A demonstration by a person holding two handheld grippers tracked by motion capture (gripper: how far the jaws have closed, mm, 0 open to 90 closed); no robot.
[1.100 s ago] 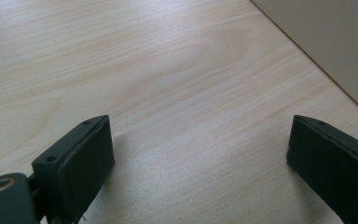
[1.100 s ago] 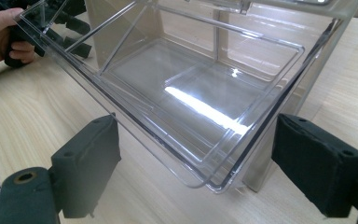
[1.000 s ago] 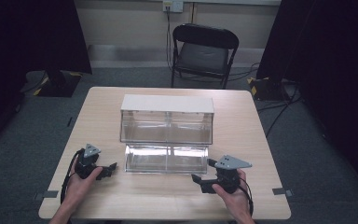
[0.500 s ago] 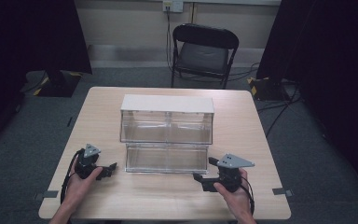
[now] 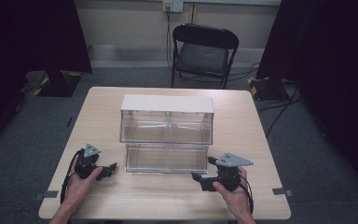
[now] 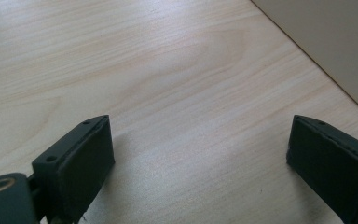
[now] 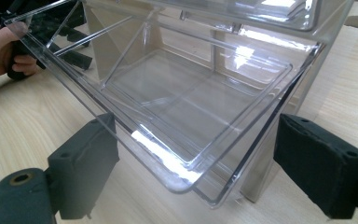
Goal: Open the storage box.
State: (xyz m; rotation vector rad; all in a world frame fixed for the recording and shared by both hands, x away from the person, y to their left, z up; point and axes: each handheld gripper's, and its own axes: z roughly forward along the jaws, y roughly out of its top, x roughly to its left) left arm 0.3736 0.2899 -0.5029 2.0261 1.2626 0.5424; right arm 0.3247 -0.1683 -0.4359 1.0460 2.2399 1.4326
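A clear plastic drawer cabinet (image 5: 167, 114) with a white top stands mid-table. Its lower drawer (image 5: 165, 158) is pulled out toward me and holds nothing. In the right gripper view the drawer (image 7: 177, 93) tilts down between the jaws, its front corner just above my right gripper (image 7: 196, 172), which is open and touches nothing. In the high view my right gripper (image 5: 196, 179) rests near the drawer's front right corner. My left gripper (image 5: 112, 168) lies on the table left of the drawer, open. In its own view the left gripper (image 6: 200, 163) has bare wood between its jaws.
The wooden table (image 5: 261, 140) has free room on both sides of the cabinet. A black folding chair (image 5: 203, 51) stands beyond the far edge. A pale flat wall (image 6: 335, 42) borders the left gripper view's upper right. The other hand (image 7: 9, 51) shows past the drawer.
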